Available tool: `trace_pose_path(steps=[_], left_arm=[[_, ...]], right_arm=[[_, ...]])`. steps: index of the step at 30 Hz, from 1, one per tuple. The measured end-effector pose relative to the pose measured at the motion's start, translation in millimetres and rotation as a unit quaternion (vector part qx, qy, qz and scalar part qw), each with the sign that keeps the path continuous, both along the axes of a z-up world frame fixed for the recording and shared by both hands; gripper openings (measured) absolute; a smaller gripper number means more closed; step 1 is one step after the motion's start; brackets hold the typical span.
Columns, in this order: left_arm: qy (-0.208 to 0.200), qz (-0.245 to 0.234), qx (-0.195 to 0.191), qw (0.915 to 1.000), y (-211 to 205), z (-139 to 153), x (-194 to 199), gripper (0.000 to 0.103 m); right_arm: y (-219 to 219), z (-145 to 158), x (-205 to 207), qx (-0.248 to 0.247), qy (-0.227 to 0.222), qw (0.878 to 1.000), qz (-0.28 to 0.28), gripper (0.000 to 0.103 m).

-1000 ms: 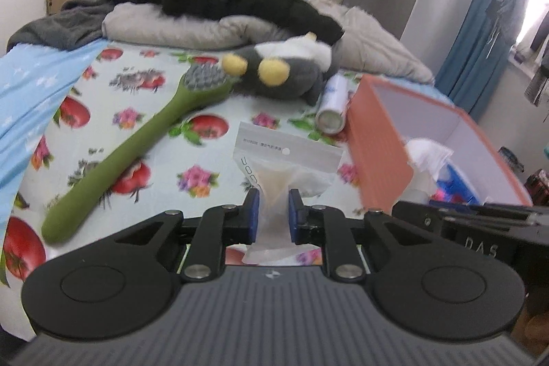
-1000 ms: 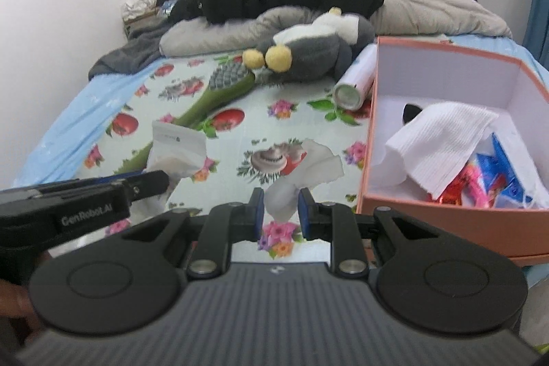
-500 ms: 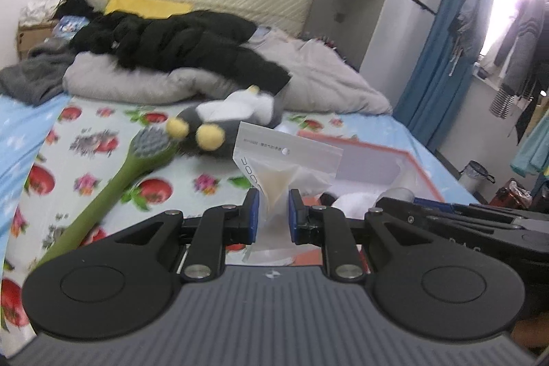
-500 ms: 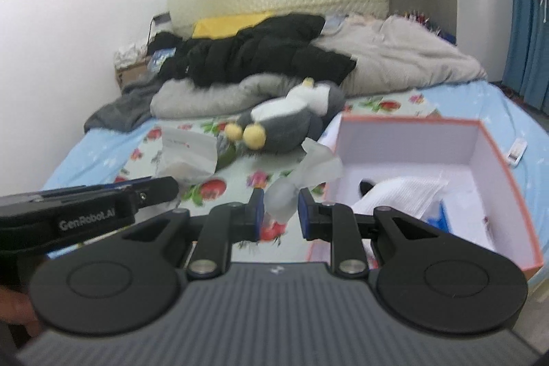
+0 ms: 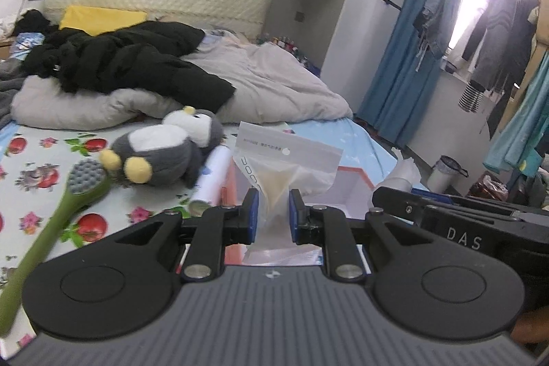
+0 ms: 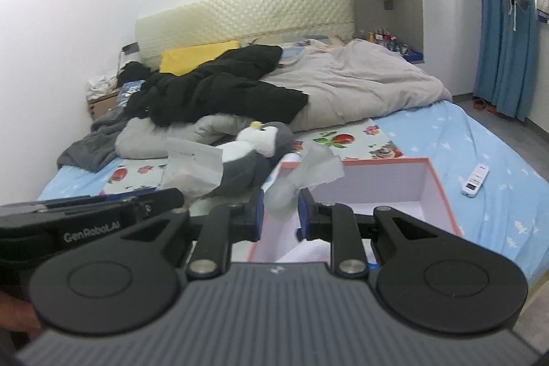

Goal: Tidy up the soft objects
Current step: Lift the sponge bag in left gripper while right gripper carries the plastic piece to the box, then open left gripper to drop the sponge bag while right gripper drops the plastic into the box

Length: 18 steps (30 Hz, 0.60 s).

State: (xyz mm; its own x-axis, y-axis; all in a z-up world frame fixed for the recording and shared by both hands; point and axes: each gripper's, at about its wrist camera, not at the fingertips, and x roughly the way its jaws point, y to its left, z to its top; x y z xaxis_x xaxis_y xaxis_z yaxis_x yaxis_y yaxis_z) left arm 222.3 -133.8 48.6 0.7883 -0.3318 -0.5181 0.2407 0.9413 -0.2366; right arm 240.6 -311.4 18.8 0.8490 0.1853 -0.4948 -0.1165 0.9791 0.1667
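My left gripper (image 5: 273,211) is shut on a clear zip bag (image 5: 284,167) with a beige soft item inside, held above the near left edge of the orange box (image 5: 353,180). My right gripper (image 6: 280,211) is shut on a small translucent plastic packet (image 6: 308,172), held over the orange box (image 6: 442,194), whose white inside is open below it. The left gripper with its bag also shows in the right wrist view (image 6: 192,170). A grey and white plush penguin (image 5: 164,150) lies on the flowered sheet left of the box.
A green long-handled brush (image 5: 58,222) and a white roll (image 5: 214,180) lie on the bed near the penguin. A black coat (image 5: 120,60) and grey duvet (image 5: 274,84) are heaped at the back. A white remote (image 6: 475,179) lies on the blue sheet to the right.
Both grippers have risen and moved forward over the orange box, each still holding its bag. The bed surface has dropped lower in both views.
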Motion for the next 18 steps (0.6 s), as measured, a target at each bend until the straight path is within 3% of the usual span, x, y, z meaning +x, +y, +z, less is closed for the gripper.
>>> trace_pose_path(steps=[7,18], left_arm=[[0.039,-0.020,0.017,0.9989,-38.7,-35.4,51.5,0.022],[0.130,-0.038,0.050,0.9895,-82.5,-113.4,115.3,0.024]], right_arm=[[-35.7,-27.8,31.3,0.005,0.037,0.999,-0.021,0.024],[-78.1,-98.4,80.3,0.018,0.143,0.989,-0.041,0.025]])
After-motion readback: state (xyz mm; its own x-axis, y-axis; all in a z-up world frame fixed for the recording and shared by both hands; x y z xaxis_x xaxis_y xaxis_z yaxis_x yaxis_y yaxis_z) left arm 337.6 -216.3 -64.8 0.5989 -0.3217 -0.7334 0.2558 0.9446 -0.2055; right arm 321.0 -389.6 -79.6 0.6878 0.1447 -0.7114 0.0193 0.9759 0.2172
